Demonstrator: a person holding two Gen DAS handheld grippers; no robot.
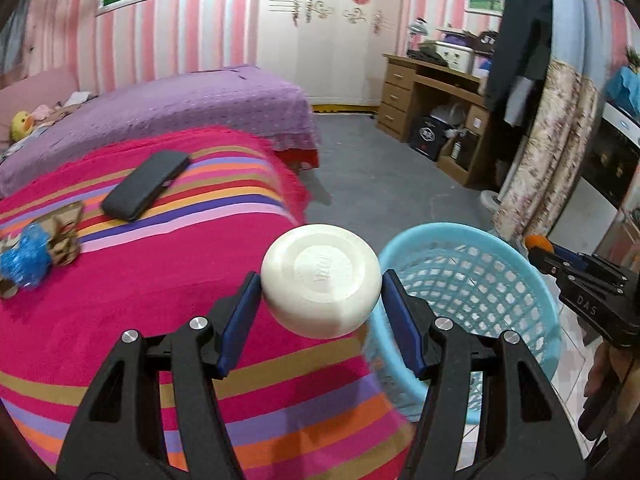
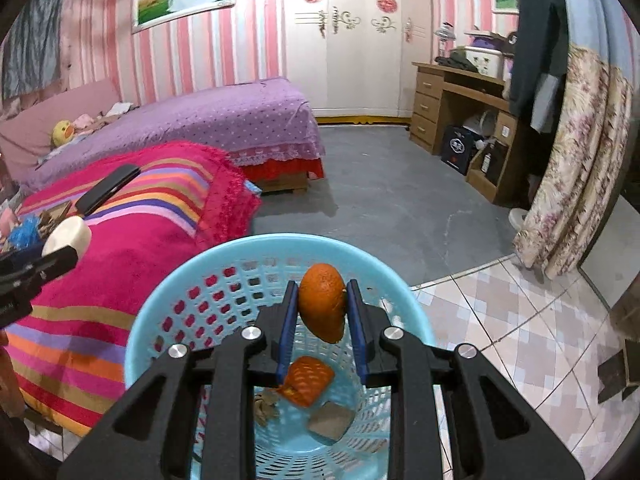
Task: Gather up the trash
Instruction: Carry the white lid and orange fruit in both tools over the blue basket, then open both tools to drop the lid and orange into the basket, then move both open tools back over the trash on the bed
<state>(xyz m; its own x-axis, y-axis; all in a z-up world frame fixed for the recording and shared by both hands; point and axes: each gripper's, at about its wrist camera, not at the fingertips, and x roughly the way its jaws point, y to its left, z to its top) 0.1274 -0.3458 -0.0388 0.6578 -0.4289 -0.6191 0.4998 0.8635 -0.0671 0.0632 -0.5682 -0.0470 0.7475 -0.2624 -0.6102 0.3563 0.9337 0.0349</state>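
My left gripper (image 1: 320,292) is shut on a round white container (image 1: 321,280) and holds it above the striped blanket's edge, just left of the light blue basket (image 1: 472,236). My right gripper (image 2: 322,300) is shut on an orange peel (image 2: 323,306) over the basket's (image 2: 176,280) mouth. Inside the basket lie another orange peel piece (image 2: 309,380), a brown scrap (image 2: 331,420) and a crumpled bit (image 2: 266,406). A blue crumpled wrapper (image 1: 24,258) and torn brown paper (image 1: 64,232) lie on the blanket at the left.
A black case (image 1: 146,184) lies on the striped pink blanket (image 1: 140,300). A purple bed (image 1: 180,108) stands behind it. A wooden desk (image 1: 432,96) and a floral curtain (image 1: 540,152) are at the right. Grey floor (image 1: 380,176) lies between.
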